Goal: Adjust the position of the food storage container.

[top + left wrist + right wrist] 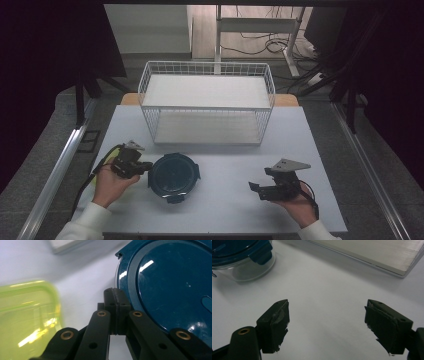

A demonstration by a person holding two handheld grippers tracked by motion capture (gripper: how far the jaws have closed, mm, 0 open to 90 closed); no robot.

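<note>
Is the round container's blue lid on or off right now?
On. The blue lid sits flat atop the clear round container, with a side clip folded down.

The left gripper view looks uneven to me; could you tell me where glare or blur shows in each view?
Left gripper view: white glare streaks on the blue lid; the green container is blurred, with bright reflections. Right gripper view: the jaws are sharp; the shelf board is softer. High view: dark surroundings; the table is evenly lit.

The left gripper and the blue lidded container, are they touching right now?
Cannot tell. In the left gripper view the shut left gripper sits right at the rim of the blue lidded container, but no clear gap or contact shows; the high view is too small to settle it.
</note>
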